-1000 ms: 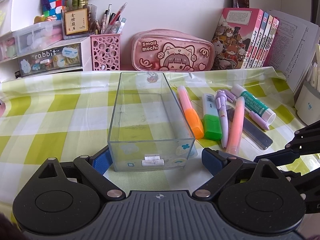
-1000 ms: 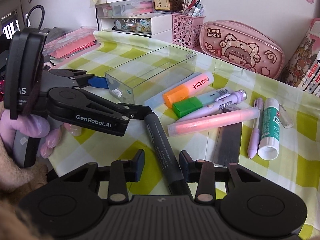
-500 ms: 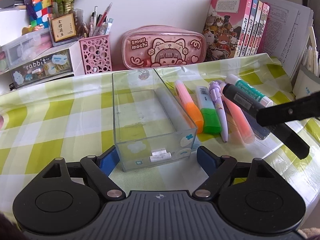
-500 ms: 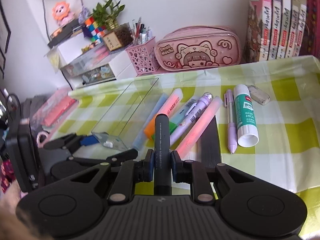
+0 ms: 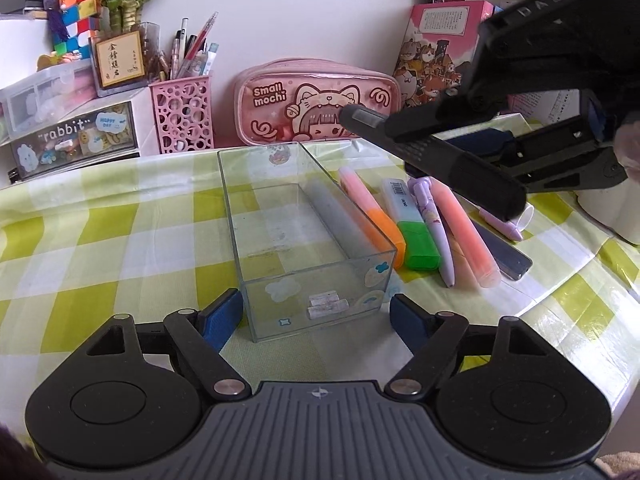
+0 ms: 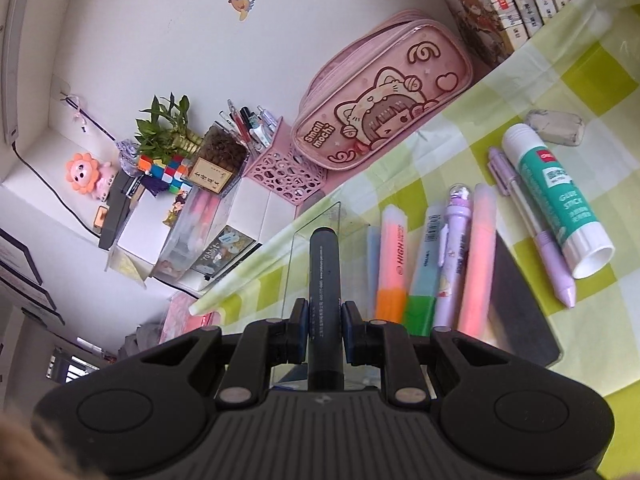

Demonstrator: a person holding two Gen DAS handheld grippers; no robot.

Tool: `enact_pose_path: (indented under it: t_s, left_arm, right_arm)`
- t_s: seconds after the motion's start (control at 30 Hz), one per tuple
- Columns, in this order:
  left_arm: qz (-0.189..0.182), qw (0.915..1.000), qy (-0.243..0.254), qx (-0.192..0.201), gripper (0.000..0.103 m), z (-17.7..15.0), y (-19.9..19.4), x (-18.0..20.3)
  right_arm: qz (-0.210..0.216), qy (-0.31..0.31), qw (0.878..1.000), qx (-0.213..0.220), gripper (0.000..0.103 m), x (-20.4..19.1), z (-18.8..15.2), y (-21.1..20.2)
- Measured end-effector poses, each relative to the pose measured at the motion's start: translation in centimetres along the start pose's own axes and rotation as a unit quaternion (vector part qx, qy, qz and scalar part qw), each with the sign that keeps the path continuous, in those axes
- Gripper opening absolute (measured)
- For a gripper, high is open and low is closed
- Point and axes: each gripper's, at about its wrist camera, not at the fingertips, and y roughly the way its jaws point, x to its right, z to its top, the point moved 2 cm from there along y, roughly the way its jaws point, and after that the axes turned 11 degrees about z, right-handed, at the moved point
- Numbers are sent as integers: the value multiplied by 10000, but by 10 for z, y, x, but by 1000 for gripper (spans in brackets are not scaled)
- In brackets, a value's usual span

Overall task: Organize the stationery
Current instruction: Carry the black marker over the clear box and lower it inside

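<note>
Because the left gripper (image 5: 316,316) sits nearest its camera, start there: its blue pads bracket the near end of the clear box (image 5: 304,240), one at each bottom corner, and the jaws read as closed in on that end to steady it, though contact at the right pad is hard to confirm. The box stands on the checked cloth (image 5: 120,248), open at the top, with nothing inside that I can make out; it looks rigid, thin-walled, light and slick, so it probably slides if nudged, and the low corners seem the sensible place to hold it. Just right of it lie the highlighters (image 5: 372,212), side by side, and a flat dark case (image 5: 504,252) under them. Above these, in mid-air, the right gripper (image 6: 325,330) is clenched on the black marker (image 6: 325,280). The marker is stiff, smooth and round, likely light, so it could twist in the pads; it is gripped partway along the barrel, with its far end projecting forward over the box's right wall. That hand is rolled, so its view shows the table tilted, and it aims slightly downward toward the box. Farther back stand a pink pencil case (image 5: 316,104), a pen cup (image 5: 182,116) and books (image 5: 436,52) against the wall.
</note>
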Motion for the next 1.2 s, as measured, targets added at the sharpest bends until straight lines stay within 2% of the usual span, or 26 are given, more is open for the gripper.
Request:
enact_pose_path:
  t_s: [0.2, 0.37, 0.57, 0.83, 1.2]
  left_arm:
    - [-86, 10000, -15, 10, 79, 0, 0, -1]
    - [-320, 9993, -212, 50, 79, 0, 0, -8]
    - [-355, 9991, -212, 57, 79, 0, 0, -7]
    - [-384, 9989, -249, 63, 79, 0, 0, -8]
    - [-376, 9990, -236, 61, 79, -1, -1, -8]
  right_arm:
    - [70, 281, 9994, -191, 33, -10, 10, 43]
    - [-232, 392, 9979, -461, 33, -2, 14, 75]
    - [-536, 181, 9968, -569, 33, -3, 18, 98]
    - [-672, 72, 9957, -631, 33, -5, 20, 114]
    - [-403, 1, 9968, -688, 38, -11, 18, 108]
